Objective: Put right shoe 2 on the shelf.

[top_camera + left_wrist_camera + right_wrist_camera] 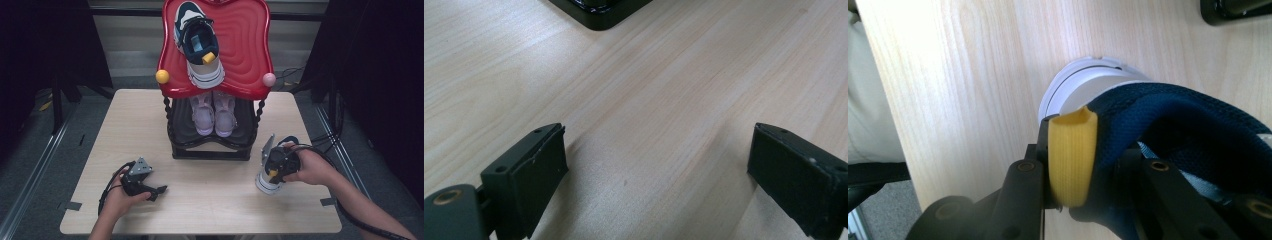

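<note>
Right gripper (276,167) jaws are clamped on the heel collar and yellow pull tab (1072,157) of the navy sneaker (272,172), standing on the surface right of the rack (212,145). Its mate (199,42) sits on the red top shelf (250,45), likely the destination. Lift heel-first, steady, and clear the shelf rim. Left gripper (142,182) jaws are apart, idle.

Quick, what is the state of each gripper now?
Left gripper: open, holding nothing, over the table.
Right gripper: shut on the navy sneaker at its yellow heel tab.
</note>
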The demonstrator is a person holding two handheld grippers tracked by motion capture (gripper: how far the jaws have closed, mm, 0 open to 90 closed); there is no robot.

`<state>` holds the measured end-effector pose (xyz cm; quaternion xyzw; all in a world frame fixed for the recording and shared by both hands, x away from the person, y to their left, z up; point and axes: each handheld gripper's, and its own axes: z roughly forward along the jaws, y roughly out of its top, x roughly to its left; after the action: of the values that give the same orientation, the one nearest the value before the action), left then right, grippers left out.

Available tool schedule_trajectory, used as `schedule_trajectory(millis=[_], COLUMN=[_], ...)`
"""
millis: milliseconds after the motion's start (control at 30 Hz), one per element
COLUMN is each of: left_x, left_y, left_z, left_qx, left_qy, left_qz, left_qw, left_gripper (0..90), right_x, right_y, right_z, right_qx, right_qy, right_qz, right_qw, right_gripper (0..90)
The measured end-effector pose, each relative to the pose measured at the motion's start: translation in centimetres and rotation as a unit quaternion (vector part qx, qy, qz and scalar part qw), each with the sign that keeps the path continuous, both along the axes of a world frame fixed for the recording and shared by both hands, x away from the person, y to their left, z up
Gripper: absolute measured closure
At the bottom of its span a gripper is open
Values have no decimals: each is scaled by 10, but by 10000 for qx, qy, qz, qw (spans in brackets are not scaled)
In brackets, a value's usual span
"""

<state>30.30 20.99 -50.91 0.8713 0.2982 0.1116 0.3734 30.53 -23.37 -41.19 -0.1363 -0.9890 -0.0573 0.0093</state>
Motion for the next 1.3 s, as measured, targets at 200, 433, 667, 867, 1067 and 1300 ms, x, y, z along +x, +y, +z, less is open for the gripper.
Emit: schedule_trajectory(millis=[200, 433, 667, 867, 1067, 1300], left_x=[0, 1, 1, 0, 1, 1], left_y=[0, 1, 1, 0, 1, 1], left_z=[0, 0, 0, 0, 0, 0], left_qx=[4, 29, 30, 13, 50, 40], left_qy=[2, -20, -20, 1, -13, -9], left_qz=[-20, -31, -34, -24, -43, -39], left_qw=[10000, 10000, 10000, 10000, 10000, 10000], left_gripper=[83, 83, 83, 83, 83, 83], right_x=[-3, -8, -8, -11, -15, -13], right_y=[-9, -15, -17, -14, -17, -18], right_z=[14, 37, 38, 14, 4, 2], right_qx=[27, -63, 69, 97, 202, 344], right_qy=[79, 98, 138, 296, 257, 193], right_qz=[317, 419, 353, 333, 220, -112], right_qw=[9995, 9991, 9993, 9990, 9992, 9992], right_gripper=[733, 732, 728, 719, 709, 675])
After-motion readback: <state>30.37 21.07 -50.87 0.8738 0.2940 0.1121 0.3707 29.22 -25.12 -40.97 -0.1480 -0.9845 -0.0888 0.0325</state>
